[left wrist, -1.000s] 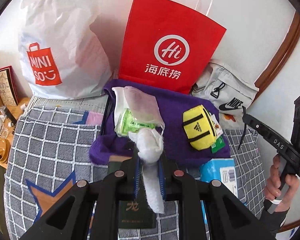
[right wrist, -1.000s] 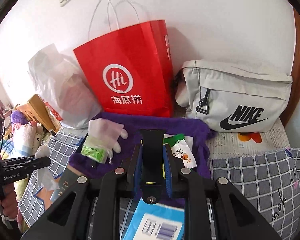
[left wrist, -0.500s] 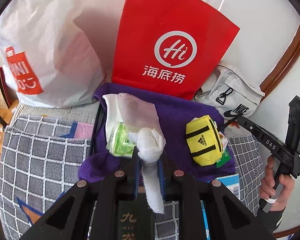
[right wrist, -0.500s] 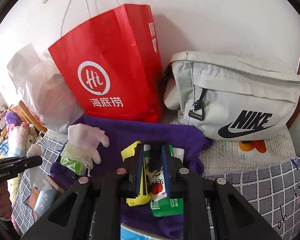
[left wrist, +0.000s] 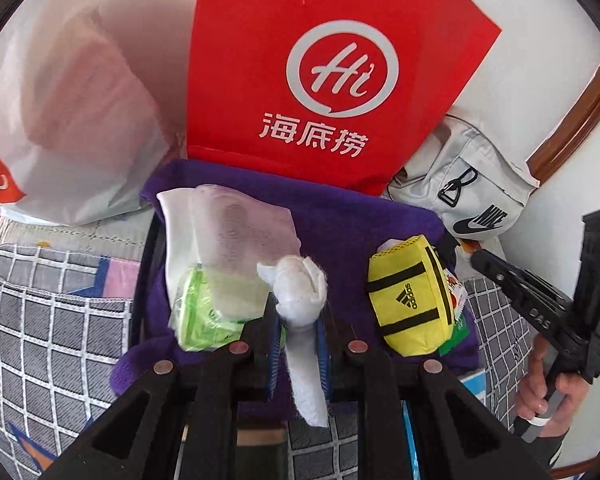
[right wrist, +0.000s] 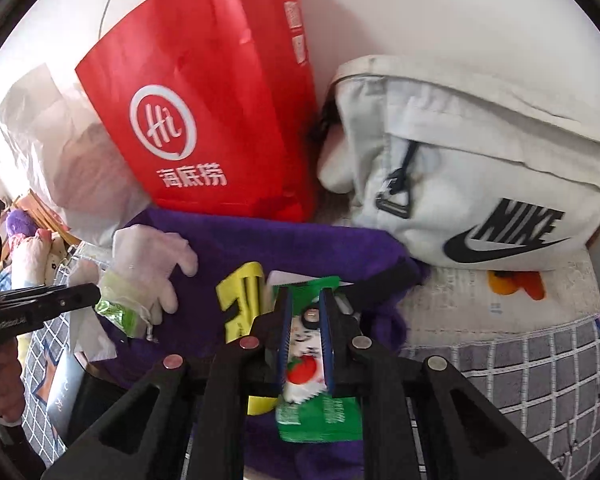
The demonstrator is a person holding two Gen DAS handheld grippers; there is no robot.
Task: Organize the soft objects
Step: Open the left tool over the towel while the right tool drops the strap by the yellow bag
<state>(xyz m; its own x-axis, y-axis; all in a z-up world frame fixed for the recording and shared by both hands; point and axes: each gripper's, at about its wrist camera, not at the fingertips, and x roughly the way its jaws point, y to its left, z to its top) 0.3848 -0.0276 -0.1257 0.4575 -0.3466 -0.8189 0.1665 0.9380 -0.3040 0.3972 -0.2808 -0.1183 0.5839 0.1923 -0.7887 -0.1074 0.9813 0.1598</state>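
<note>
My left gripper (left wrist: pixel 298 320) is shut on a rolled white cloth (left wrist: pixel 298 288) and holds it over the purple towel (left wrist: pixel 340 216). On the towel lie a white glove (left wrist: pixel 228 228) over a green packet (left wrist: pixel 198 320) and a yellow Adidas pouch (left wrist: pixel 412 300). My right gripper (right wrist: pixel 306 312) is low over the towel (right wrist: pixel 260 240), its fingers on either side of a green and white snack packet (right wrist: pixel 308 400), beside the yellow pouch (right wrist: pixel 240 300). Whether it grips the packet is unclear.
A red paper bag (left wrist: pixel 332 64) stands behind the towel, with a white plastic bag (left wrist: pixel 60 100) to its left and a grey Nike bag (right wrist: pixel 480 180) to its right. A grey checked blanket (left wrist: pixel 40 320) covers the bed. A dark booklet (right wrist: pixel 66 392) lies lower left.
My left gripper moved forward with the white cloth toward the towel. My right gripper released the yellow pouch onto the towel, moved forward and down, and now straddles the snack packet.
</note>
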